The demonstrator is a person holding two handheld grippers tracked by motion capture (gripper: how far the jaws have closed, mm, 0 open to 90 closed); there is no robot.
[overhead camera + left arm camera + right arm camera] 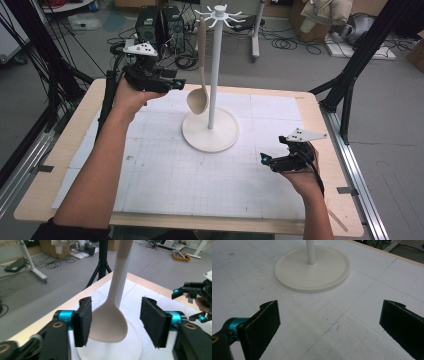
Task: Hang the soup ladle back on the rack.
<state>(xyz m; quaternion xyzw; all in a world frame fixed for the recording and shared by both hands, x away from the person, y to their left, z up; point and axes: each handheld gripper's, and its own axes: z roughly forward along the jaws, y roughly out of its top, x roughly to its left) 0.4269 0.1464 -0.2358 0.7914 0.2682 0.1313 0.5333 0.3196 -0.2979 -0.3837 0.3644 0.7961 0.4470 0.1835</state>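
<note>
A cream spoon (200, 82) hangs bowl-down from a hook at the top of a white stand (214, 70) with a round base (210, 134). My left gripper (181, 84) is open just left of the spoon's bowl. In the left gripper view the bowl (110, 323) lies between the two pads, nearer the left pad (83, 321), with a gap to the right one. My right gripper (263, 159) rests low at the table's right side, open, with only the white mat between its jaws; the stand's base (312, 270) lies ahead of it.
A white gridded mat (200, 170) covers the wooden table (320, 125). Black frame legs (350, 75) stand at the right edge and cables and computer cases (160, 25) lie on the floor behind.
</note>
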